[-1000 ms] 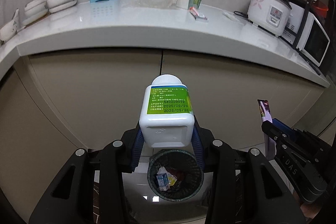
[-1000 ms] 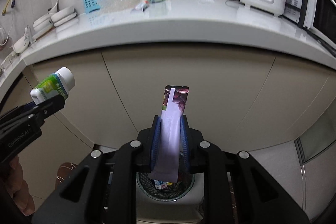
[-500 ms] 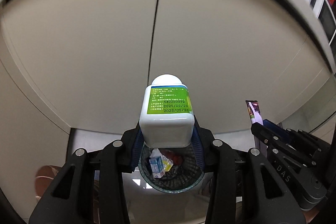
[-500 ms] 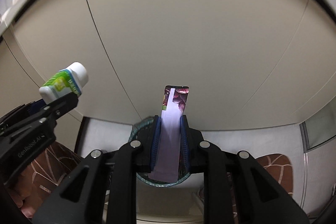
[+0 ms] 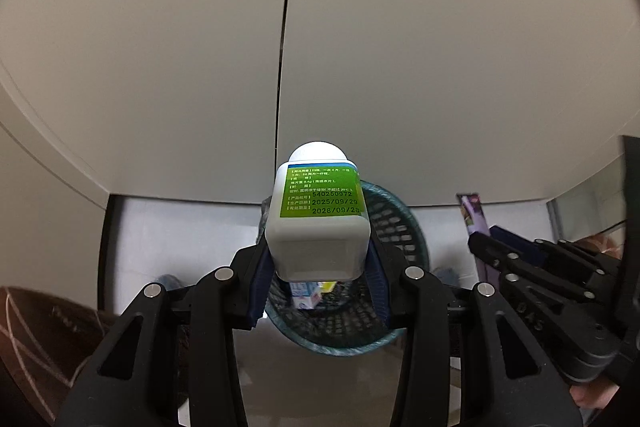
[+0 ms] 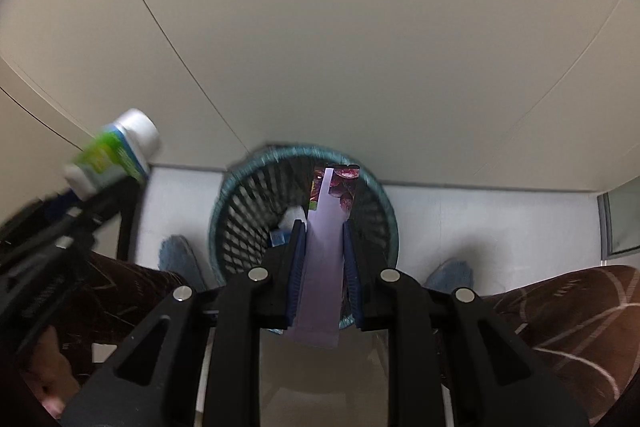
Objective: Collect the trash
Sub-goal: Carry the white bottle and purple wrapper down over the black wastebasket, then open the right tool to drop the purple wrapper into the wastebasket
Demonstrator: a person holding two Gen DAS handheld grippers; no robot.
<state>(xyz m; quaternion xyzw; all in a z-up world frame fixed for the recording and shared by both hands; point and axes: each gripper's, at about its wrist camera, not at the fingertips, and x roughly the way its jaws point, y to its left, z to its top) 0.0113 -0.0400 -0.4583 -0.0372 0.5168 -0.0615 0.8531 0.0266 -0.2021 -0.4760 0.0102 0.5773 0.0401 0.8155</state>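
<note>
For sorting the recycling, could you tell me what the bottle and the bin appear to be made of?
Bottle: likely plastic, opaque white and smooth with a soft sheen, plus a glossy green label. Bin: probably moulded plastic, teal rim over a dark slotted wall.

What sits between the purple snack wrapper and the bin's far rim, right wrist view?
Nothing solid: the purple snack wrapper tip overlaps the teal mesh wastebasket's far rim, with only dark bin interior around it.
</note>
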